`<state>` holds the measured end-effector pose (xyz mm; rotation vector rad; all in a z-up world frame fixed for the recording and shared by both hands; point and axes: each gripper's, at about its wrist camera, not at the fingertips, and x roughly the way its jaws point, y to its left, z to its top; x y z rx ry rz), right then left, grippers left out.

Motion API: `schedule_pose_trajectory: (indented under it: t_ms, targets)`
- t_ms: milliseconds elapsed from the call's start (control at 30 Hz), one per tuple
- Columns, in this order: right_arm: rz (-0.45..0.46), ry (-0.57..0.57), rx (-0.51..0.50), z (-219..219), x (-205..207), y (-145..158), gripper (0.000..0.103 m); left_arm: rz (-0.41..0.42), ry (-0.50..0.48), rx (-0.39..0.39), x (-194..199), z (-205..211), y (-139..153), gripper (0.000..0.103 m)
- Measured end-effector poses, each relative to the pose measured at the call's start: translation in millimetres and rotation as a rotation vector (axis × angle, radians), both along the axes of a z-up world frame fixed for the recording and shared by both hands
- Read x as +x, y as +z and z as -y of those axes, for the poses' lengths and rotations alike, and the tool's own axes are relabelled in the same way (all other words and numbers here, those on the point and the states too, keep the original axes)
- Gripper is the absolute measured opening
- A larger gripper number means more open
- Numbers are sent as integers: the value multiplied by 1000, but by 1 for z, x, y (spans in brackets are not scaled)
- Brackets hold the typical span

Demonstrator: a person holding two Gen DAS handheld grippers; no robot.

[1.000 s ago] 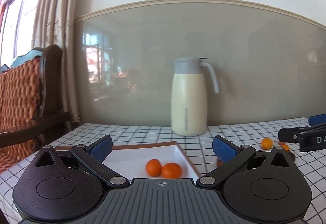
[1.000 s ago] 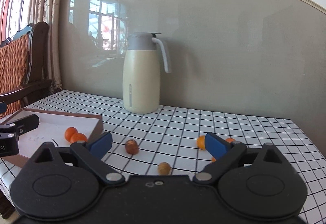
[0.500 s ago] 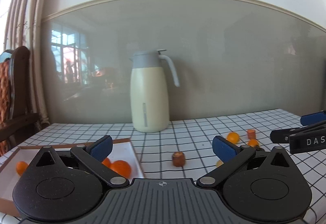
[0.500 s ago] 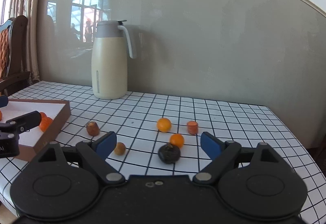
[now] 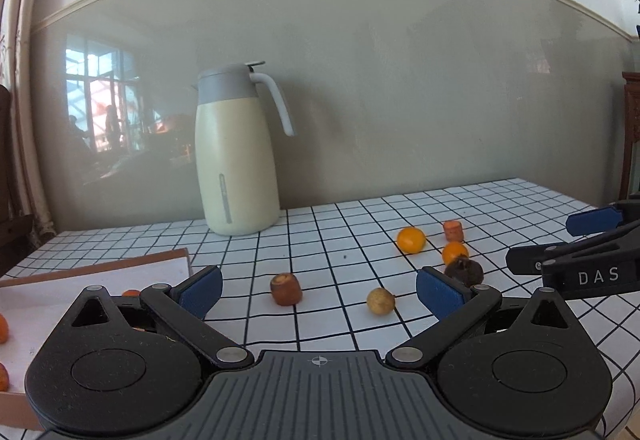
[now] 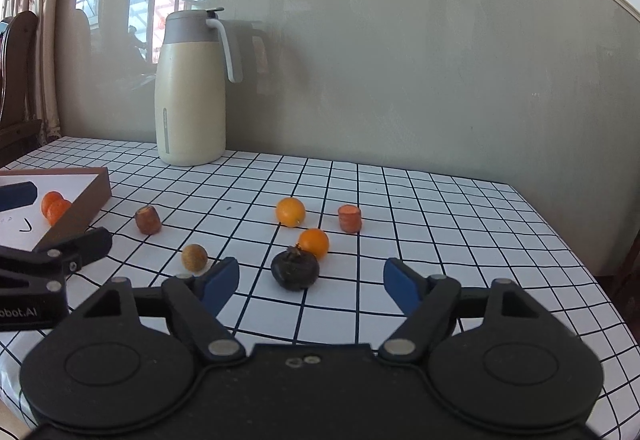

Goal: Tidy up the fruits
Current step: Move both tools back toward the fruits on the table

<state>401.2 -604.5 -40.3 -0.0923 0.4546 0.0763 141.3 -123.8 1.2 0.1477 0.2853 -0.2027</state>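
- Fruits: the dark fruit (image 6: pixel 295 271) lies ahead between my right gripper (image 6: pixel 311 280) jaws, which are closing, not touching.
- My left gripper (image 5: pixel 318 290) jaws stand apart, empty.
- The tray (image 5: pixel 100 268) is cut off at the frame edge.

We saw bright daylight from left; window reflection glared on wall (image 6: pixel 400 60); jug (image 6: pixel 190 92) cast soft shadow rightward; fisheye bent edges; focus stayed sharp.

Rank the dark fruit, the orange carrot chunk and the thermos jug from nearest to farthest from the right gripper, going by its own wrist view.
1. Dark fruit, just ahead of the right gripper, whose jaws are closing with nothing between them.
2. Orange carrot chunk, farther back, slightly right.
3. Thermos jug, by the wall, left.
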Motion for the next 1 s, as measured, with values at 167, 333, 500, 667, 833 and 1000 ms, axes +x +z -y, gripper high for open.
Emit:
schedule_pose_trajectory:
  t_ms: [167, 333, 500, 667, 833, 1000]
  targets:
    - [-10, 6, 2, -2, 8, -3, 68, -10, -11, 4, 8, 6, -3, 103]
    - [-32, 12, -9, -4, 19, -11, 64, -37, -20, 14, 16, 10, -8, 96]
    - [-52, 10, -8, -3, 27, -18, 63, -72, -11, 8, 24, 13, -15, 91]
    - [-72, 8, -5, -4, 37, -23, 62, -90, -12, 5, 32, 17, -19, 91]
    - [-95, 15, -17, -9, 49, -30, 60, -108, -12, 6, 40, 20, -25, 91]
    - [-114, 23, -16, -11, 61, -34, 55, -121, -14, 9, 49, 25, -29, 91]
